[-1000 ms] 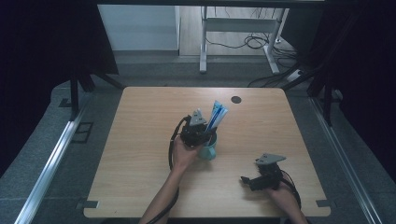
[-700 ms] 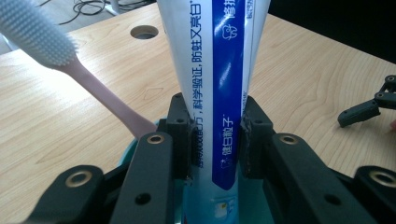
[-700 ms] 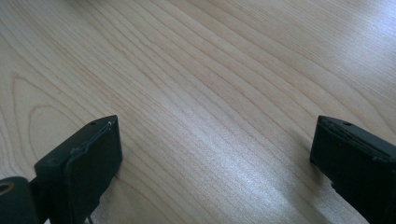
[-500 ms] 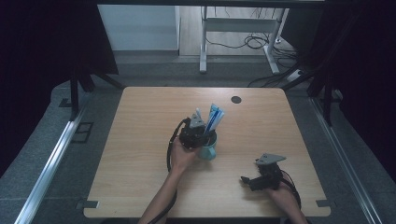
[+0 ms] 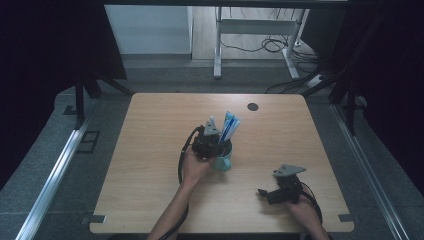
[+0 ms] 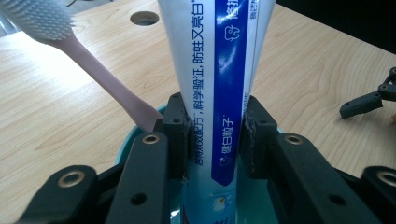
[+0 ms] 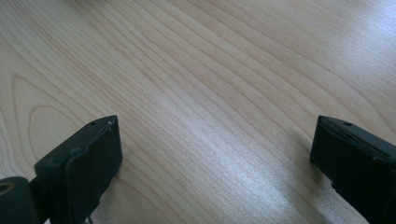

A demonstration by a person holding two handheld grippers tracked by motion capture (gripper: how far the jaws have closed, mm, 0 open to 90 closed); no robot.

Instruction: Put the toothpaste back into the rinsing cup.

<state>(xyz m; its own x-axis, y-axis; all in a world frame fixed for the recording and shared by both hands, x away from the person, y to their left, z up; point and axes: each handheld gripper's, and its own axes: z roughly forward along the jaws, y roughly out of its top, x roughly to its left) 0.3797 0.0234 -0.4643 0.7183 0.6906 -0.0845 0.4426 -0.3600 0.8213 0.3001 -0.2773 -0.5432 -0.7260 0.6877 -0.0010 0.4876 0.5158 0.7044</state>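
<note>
Near the front edge of the worktop (image 5: 150,165): right hand-held gripper (image 5: 280,192), jaws spread wide over bare wood. Mid-worktop: left hand-held gripper (image 6: 215,144) clamped on a toothpaste tube (image 6: 219,70) standing in a teal cup (image 5: 222,161). Tube's foot hidden inside. Long axis upright, leaning slightly away. Pink toothbrush (image 6: 88,60) slanting beside.

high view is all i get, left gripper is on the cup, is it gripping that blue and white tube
Observer: Yes, the left gripper has both jaws pressed on the toothpaste tube, just above the teal cup.
Operator: anything else in the cup
Observer: A pink toothbrush leans out of it, beside the tube.
Operator: and the right gripper, holding anything
Observer: No, the right gripper is open, jaws wide apart over bare table.
</note>
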